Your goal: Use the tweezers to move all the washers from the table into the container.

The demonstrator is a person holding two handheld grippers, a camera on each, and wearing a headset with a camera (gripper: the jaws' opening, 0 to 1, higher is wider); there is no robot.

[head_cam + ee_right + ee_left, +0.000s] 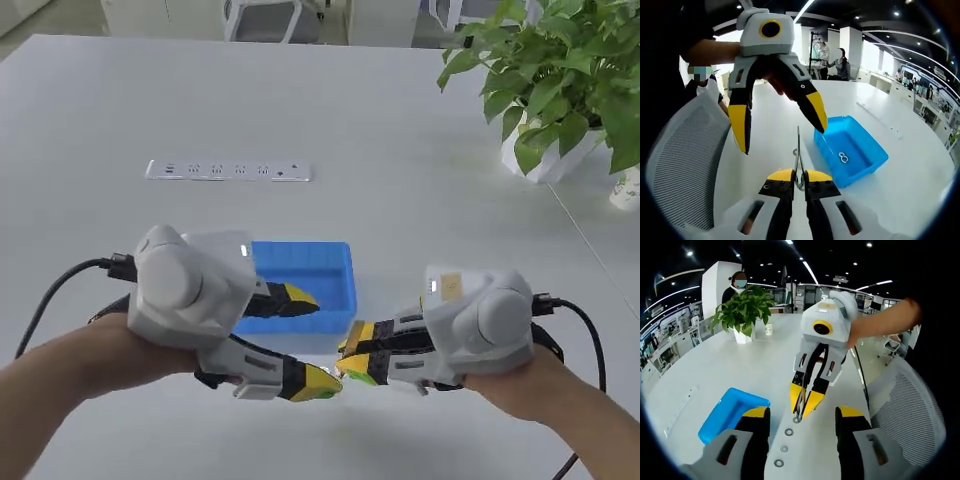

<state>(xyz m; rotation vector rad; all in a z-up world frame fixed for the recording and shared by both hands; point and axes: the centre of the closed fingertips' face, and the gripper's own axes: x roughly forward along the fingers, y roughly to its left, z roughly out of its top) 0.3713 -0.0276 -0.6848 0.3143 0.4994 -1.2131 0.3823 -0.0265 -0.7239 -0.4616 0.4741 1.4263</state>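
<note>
My right gripper [352, 362] is shut on thin metal tweezers [798, 145], which point forward and down at the white table. In the left gripper view the tweezers' tip [798, 414] hovers just above the nearest of three washers [788, 431] lying in a row on the table. My left gripper [315, 340] is open with nothing in it, its jaws spread on either side of the tweezers. A blue container [300, 246] sits just beyond both grippers, and the right gripper view shows washers [843, 157] lying in it.
A white power strip [228, 171] lies farther back on the table. A potted plant [560, 80] stands at the far right. A mesh office chair [910, 405] is beside the table's near edge. People stand in the background.
</note>
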